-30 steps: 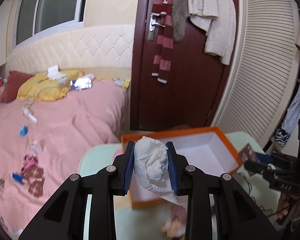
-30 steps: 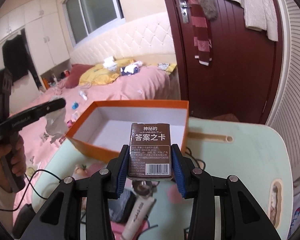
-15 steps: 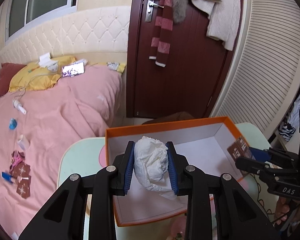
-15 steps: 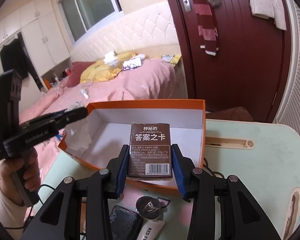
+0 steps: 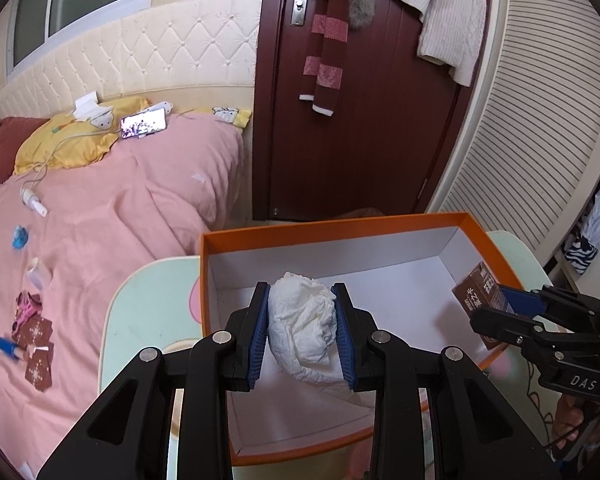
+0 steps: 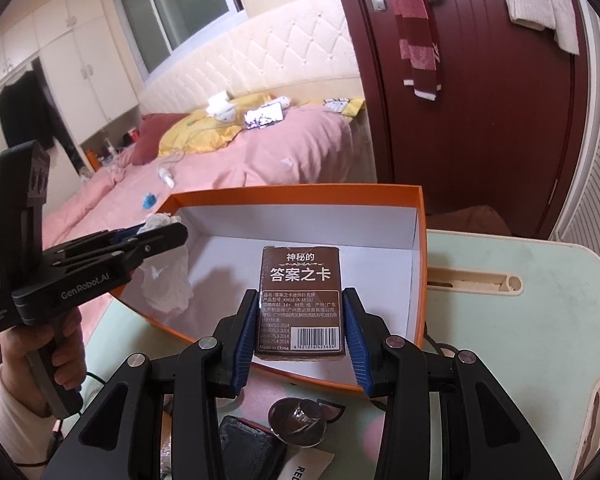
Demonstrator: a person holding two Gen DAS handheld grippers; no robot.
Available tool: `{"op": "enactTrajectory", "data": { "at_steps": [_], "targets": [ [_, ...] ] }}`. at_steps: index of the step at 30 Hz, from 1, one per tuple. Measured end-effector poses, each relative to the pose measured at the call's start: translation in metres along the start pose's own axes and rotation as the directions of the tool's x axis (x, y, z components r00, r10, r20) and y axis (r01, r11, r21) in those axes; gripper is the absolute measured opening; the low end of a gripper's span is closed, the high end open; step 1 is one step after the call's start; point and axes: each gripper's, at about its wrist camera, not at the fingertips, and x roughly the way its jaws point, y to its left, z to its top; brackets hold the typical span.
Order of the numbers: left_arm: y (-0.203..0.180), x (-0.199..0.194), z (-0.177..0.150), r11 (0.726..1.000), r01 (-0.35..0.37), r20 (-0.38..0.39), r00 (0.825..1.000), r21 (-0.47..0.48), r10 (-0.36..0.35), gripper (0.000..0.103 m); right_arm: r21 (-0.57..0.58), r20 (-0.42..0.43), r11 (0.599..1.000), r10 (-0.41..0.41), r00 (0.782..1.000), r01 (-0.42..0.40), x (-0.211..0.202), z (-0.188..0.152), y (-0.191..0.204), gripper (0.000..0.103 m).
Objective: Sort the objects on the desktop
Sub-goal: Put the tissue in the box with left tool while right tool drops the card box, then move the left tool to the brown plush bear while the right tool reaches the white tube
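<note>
**Both grippers hold their loads over the orange box**

The left gripper [image 5: 302,330] has its blue pads pinched on a crumpled white tissue [image 5: 303,324], which bulges above the pads and trails below them. The wad hangs over the near left part of the orange box [image 5: 332,227], above its white floor. In the right wrist view the same gripper [image 6: 162,236] reaches in from the left over the box's left wall, with the tissue [image 6: 168,280] drooping under its fingertips; a hand [image 6: 62,356] grips its handle.

The right gripper [image 6: 300,326] is narrowly spread and clamped on a small brown card box [image 6: 300,300] printed with white Chinese characters and a barcode. It holds the pack upright, just over the near wall of the orange box [image 6: 296,194]. From the left wrist view the card box [image 5: 478,292] sits at the box's right wall, tilted, in the right gripper [image 5: 500,304].

The orange box is open, white inside, and its visible floor is bare. It rests on a pale green table [image 6: 500,320]. Nearer than the box on the table lie a round metal piece [image 6: 298,416] and a dark pouch [image 6: 248,446].
</note>
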Motion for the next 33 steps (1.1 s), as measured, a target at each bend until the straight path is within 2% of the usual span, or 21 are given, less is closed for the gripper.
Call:
{"op": "enactTrajectory", "data": {
  "at_steps": [13,15,16,17,18,19,20,23,33],
  "targets": [
    [-0.001,0.005,-0.003,1.000,0.000,-0.017,1.000,-0.001,0.000,0.033,-0.006,0.006,1.000,-0.008,1.000,0.008,0.004,0.001,0.001,0.041],
    [-0.003,0.004,-0.003,1.000,0.000,-0.013,1.000,-0.002,0.000,0.041,-0.010,0.008,1.000,-0.005,1.000,0.005,0.004,0.000,0.003,0.045],
    [-0.005,0.003,-0.003,1.000,-0.001,-0.010,1.000,0.001,0.001,0.045,-0.013,0.011,1.000,0.002,1.000,-0.001,0.003,0.000,0.003,0.052],
    [-0.007,0.002,-0.003,1.000,-0.009,-0.005,1.000,0.010,0.009,0.058,-0.016,0.013,1.000,0.008,1.000,-0.008,0.003,0.000,0.004,0.058],
    [-0.010,0.000,-0.003,1.000,-0.017,0.003,1.000,0.024,0.017,0.070,-0.024,0.023,1.000,-0.001,1.000,0.001,0.001,0.000,0.006,0.069],
    [-0.013,-0.002,-0.004,0.999,-0.027,0.010,1.000,0.036,0.027,0.072,-0.035,0.034,0.999,-0.021,0.999,0.022,-0.001,-0.001,0.010,0.080],
    [-0.017,-0.004,-0.004,0.998,-0.049,0.021,0.999,0.050,0.048,0.077,-0.045,0.044,0.999,-0.030,0.999,0.032,-0.003,0.000,0.012,0.081],
    [-0.024,-0.010,-0.004,0.991,-0.095,0.041,0.995,0.091,0.091,0.078,-0.063,0.065,0.997,-0.033,0.997,0.037,-0.009,0.000,0.016,0.081],
    [-0.020,-0.040,-0.001,0.995,-0.091,0.074,0.993,0.050,0.087,0.078,-0.034,0.099,0.999,-0.031,0.995,0.035,-0.031,-0.003,0.012,0.081]
  ]
}}
